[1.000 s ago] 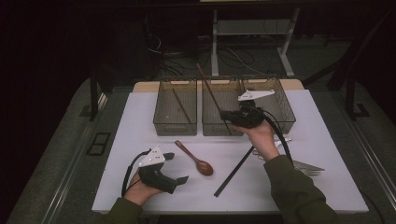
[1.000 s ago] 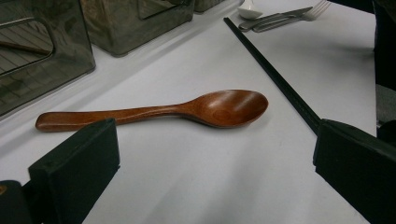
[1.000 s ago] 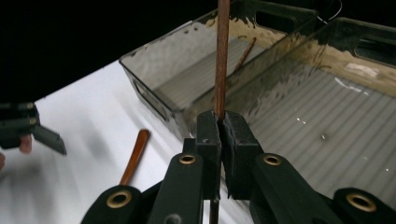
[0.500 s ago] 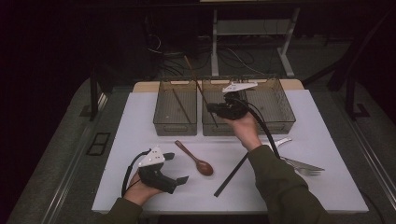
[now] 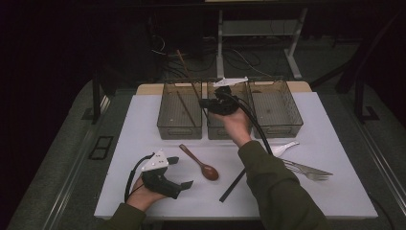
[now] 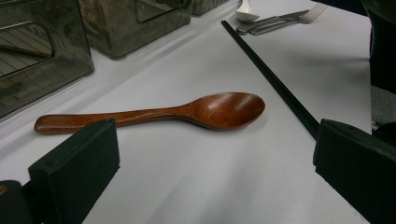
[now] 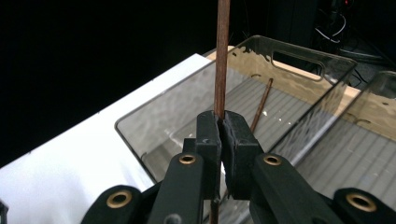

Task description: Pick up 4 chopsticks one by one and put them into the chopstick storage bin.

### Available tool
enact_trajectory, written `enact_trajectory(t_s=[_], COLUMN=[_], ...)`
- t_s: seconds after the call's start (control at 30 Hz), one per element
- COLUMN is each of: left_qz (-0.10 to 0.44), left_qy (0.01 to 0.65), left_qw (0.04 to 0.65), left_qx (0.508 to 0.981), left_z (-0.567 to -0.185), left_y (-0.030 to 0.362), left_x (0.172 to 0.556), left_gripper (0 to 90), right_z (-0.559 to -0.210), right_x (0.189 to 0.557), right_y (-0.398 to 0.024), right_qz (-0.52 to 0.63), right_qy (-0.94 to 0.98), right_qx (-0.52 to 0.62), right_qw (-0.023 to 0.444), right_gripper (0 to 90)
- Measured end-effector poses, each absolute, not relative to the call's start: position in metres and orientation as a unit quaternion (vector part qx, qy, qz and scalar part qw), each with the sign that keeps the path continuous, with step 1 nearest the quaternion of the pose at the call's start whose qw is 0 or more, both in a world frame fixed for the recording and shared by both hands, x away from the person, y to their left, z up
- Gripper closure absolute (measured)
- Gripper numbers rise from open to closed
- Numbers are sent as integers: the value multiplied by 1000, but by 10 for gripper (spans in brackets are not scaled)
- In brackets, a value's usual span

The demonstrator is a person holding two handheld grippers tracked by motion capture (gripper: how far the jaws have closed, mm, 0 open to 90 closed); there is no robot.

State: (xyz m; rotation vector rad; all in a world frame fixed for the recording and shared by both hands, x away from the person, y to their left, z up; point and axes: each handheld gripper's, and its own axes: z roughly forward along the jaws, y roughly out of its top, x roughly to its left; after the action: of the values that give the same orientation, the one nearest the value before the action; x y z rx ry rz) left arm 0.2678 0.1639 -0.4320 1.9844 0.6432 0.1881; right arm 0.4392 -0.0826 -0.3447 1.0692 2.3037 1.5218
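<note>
chopstick [image 7: 222, 51], brown wood, stands nearly upright in the upper middle of the right gripper view, pinched low on its length between the closed jaws of the right gripper [image 7: 219, 122]. in the high view it rises toward the upper middle of the frame, above the left bin [image 5: 179, 111].

going from big to small: the table [image 5: 139, 124] carries three clear bins across the upper middle; the left bin already holds a second brown stick [image 7: 261, 105] lying on its ribbed floor. at the right of the high view lie a fork [image 5: 306, 168] and a white spoon [image 5: 285, 147]. a black chopstick [image 6: 271, 74] runs diagonally near the centre, and a wooden spoon [image 6: 154, 113] lies just beside it. the left gripper [image 5: 179, 172] rests on the table at lower left, jaws wide apart and empty, facing that spoon.

the risk, i judge, is in the grip: held near one end, the long stick can pivot or slip. its free end could catch the bin wall, or if let go while this upright it might tip out over the rim and not settle beside its mate.
</note>
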Motion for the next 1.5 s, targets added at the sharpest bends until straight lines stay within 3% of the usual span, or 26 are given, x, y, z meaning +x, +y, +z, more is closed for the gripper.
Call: enact_trajectory(t_s=[0.8, 1.5], left_qz=[75, 75], left_qy=[262, 261], left_qw=[500, 499], left_qx=[822, 823], left_z=[-432, -432], left_y=[164, 164], left_x=[268, 267], left_gripper=[0, 0], right_z=[-371, -390], right_x=[463, 467], right_y=[-28, -21], right_qz=[457, 406], right_qy=[808, 830], right_qx=[363, 376], right_qw=[78, 67], right_gripper=[848, 822])
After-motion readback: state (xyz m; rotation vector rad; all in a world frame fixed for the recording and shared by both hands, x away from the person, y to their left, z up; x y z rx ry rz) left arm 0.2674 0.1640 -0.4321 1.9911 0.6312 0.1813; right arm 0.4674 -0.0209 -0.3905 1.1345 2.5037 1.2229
